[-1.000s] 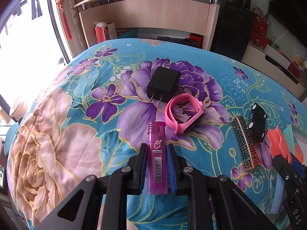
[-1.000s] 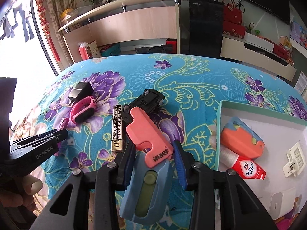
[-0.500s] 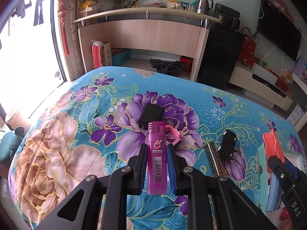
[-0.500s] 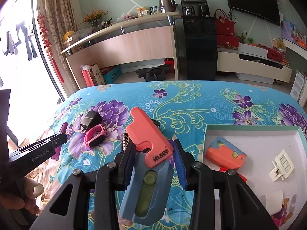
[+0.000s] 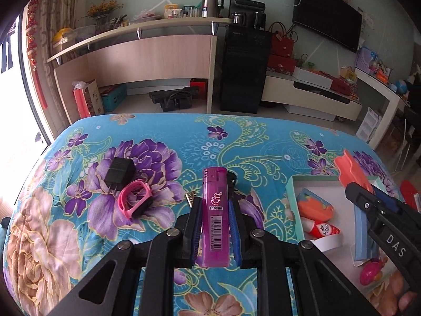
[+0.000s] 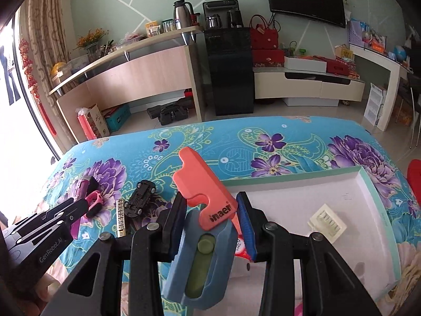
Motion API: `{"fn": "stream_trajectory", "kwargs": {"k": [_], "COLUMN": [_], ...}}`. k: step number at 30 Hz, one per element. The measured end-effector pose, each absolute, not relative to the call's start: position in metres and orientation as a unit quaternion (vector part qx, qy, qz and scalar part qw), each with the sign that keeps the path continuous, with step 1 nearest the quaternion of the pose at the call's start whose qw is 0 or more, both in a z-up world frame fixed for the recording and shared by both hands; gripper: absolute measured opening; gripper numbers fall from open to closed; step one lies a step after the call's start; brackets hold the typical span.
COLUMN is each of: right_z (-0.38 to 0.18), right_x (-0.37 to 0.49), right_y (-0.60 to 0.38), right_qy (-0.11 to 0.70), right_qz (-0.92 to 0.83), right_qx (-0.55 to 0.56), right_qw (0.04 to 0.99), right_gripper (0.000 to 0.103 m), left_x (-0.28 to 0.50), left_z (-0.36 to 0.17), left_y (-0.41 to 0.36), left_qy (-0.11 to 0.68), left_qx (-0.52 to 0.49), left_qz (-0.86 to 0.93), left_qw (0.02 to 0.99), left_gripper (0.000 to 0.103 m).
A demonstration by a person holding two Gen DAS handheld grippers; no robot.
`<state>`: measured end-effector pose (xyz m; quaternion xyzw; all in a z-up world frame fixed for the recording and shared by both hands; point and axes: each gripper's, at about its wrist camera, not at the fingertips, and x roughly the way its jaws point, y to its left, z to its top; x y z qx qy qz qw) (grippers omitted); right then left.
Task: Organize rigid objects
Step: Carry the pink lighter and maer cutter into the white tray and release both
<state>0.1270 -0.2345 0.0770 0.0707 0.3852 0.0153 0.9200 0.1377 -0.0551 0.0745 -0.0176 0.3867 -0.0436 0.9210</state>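
Left hand-held gripper point(image 5: 214, 226) clamped tight on a translucent purple plastic lighter point(image 5: 214, 217) with a barcode label, held upright between the blue pads, raised above the floral turquoise bedspread point(image 5: 184, 142). Right hand-held gripper point(image 6: 210, 226) partly closed around a blue-grey plastic utility cutter with a coral-orange head point(image 6: 204, 210), gripped at its body, coral head sticking forward and leaning to the left. Both carried items off the bed.

Just right of the lighter, a shallow white tray with a mint-green rim point(image 5: 290, 184) resting on the bedspread, with an orange-and-blue block point(image 5: 314, 205), a small red-and-white tube point(image 5: 322, 229) and a cream ribbed plastic clip point(image 6: 327, 222) lying inside.

Left on the bedspread: a black wall charger cube point(image 5: 119, 169) touching a pink silicone wristband point(image 5: 134, 201); nearer the middle, a small black toy car point(image 6: 140, 197) just beside a slim gold-and-black patterned bar point(image 6: 120, 220).
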Motion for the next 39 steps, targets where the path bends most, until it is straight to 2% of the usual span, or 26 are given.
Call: {"fn": "stream_trajectory", "kwargs": {"k": [17, 32, 35, 37, 39], "right_z": [0.052, 0.043, 0.043, 0.043, 0.044], "right_x": [0.119, 0.120, 0.120, 0.120, 0.119], "right_y": [-0.327, -0.330, -0.331, -0.331, -0.332], "right_qy": [0.431, 0.447, 0.447, 0.447, 0.444], "right_qz": [-0.095, -0.070, -0.070, -0.070, -0.068], "right_qx": [0.116, 0.136, 0.139, 0.140, 0.144], "right_qw": [0.890, 0.881, 0.881, 0.881, 0.882], "right_gripper": [0.040, 0.040, 0.040, 0.040, 0.044], "left_x": [0.113, 0.110, 0.110, 0.109, 0.108], "left_z": [0.049, 0.045, 0.045, 0.046, 0.048], "left_y": [-0.197, -0.207, -0.207, -0.207, -0.207], "left_qy": [0.421, 0.430, 0.431, 0.429, 0.426], "left_qx": [0.081, 0.092, 0.097, 0.095, 0.093], "left_qz": [-0.198, -0.203, -0.199, -0.202, -0.205], "left_qw": [0.881, 0.875, 0.875, 0.875, 0.876], "left_gripper": [0.022, 0.024, 0.037, 0.051, 0.059]}}
